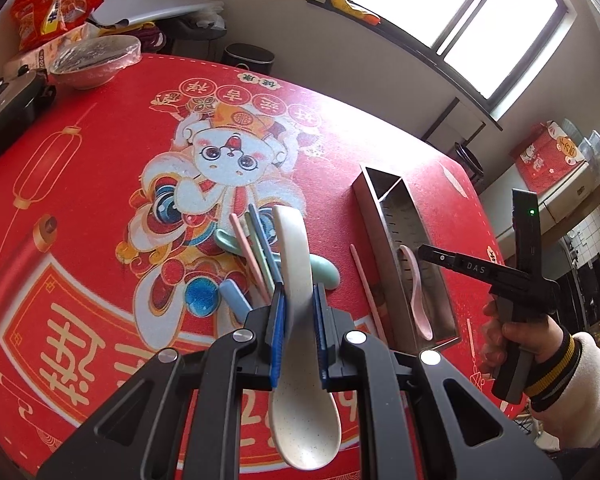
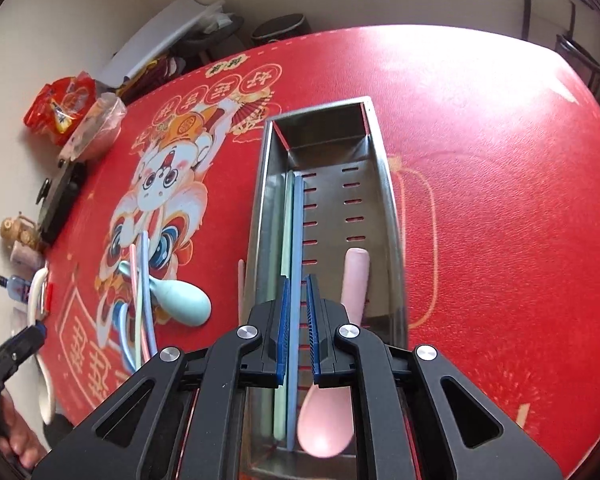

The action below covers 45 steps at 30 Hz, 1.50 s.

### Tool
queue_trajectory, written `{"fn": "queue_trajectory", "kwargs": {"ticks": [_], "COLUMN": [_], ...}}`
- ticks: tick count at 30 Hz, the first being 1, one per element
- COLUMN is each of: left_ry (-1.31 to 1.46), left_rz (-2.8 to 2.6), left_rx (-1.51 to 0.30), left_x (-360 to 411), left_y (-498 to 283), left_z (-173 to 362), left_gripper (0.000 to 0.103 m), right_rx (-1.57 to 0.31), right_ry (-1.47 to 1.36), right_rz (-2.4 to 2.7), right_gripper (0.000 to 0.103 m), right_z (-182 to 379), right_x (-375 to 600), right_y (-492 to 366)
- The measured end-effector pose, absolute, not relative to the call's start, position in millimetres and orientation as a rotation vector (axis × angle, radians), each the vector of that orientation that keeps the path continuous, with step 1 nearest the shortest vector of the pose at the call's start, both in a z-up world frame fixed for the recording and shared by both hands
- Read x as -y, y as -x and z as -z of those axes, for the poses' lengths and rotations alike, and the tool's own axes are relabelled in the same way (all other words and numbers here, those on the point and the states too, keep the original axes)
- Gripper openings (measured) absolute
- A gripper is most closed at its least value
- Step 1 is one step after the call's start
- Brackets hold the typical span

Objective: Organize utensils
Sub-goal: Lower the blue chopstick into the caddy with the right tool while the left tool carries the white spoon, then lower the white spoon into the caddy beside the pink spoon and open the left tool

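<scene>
the landmark is the steel utensil box [image 2: 384, 200], a long, narrow trough of brushed metal with straight walls and rows of short slots cut through its floor; it lies flat on a red tablecloth [image 2: 480, 160] with a fine pebbled grain and a printed cartoon lion dancer.

the left gripper [image 1: 298, 312] hangs above the cloth to the left of the box. its ribbed blue pads [image 1: 278, 320] are drawn in on the handle of a speckled cream spoon [image 1: 296, 360], a matte, smoothly curved piece whose oval bowl lies back toward the camera while the handle arches forward past the fingertips.

the right gripper [image 2: 298, 320] sits over the near end of the box. a flat pale blue chopstick [image 2: 298, 248] runs lengthwise between its pads, but a thin gap shows on each side, so i cannot tell whether the jaws are gripping it. a pale green chopstick [image 2: 287, 216] lies alongside it, against the box's left wall. a glossy pink spoon [image 2: 354, 276] rests inside the box toward its right wall, round bowl at the near end.

just outside the box's left wall lies a thin pink chopstick [image 1: 366, 284]. further left of the box is a loose heap: a mint green spoon [image 2: 184, 300] with a bulbous bowl, crossed by slim pastel chopsticks [image 1: 256, 248].
</scene>
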<state>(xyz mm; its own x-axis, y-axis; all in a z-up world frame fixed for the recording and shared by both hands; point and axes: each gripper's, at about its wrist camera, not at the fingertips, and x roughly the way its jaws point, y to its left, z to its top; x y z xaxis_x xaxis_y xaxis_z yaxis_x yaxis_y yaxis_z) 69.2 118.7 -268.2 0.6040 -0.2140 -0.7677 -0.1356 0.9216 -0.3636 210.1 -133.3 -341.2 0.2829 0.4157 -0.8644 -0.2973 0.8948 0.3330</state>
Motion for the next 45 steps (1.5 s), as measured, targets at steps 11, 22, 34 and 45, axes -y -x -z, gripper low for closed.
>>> {"fn": "queue_trajectory", "kwargs": {"ticks": [11, 22, 34, 45], "left_ry": [0.342, 0.339, 0.294, 0.258], "left_rz": [0.175, 0.218, 0.193, 0.212], "left_rx": [-0.970, -1.042, -1.176, -1.191], "left_x": [-36.6, 42.4, 70.6, 77.1], "left_y": [-121.4, -177.2, -212.4, -219.3], "left_z": [274.6, 304.3, 352.0, 356.1], "left_gripper": [0.013, 0.013, 0.013, 0.013], "right_rx": [-1.095, -1.104, -1.114, -1.111], "right_ry": [-0.179, -0.229, -0.285, -0.314], "right_rz": [-0.479, -0.422, -0.414, -0.393], "right_gripper": [0.089, 0.089, 0.089, 0.089], "right_z": [303.3, 304.9, 312.3, 310.7], "right_x": [197.2, 259.6, 288.9, 296.1], "right_y": [-184.2, -189.6, -196.0, -189.1]}}
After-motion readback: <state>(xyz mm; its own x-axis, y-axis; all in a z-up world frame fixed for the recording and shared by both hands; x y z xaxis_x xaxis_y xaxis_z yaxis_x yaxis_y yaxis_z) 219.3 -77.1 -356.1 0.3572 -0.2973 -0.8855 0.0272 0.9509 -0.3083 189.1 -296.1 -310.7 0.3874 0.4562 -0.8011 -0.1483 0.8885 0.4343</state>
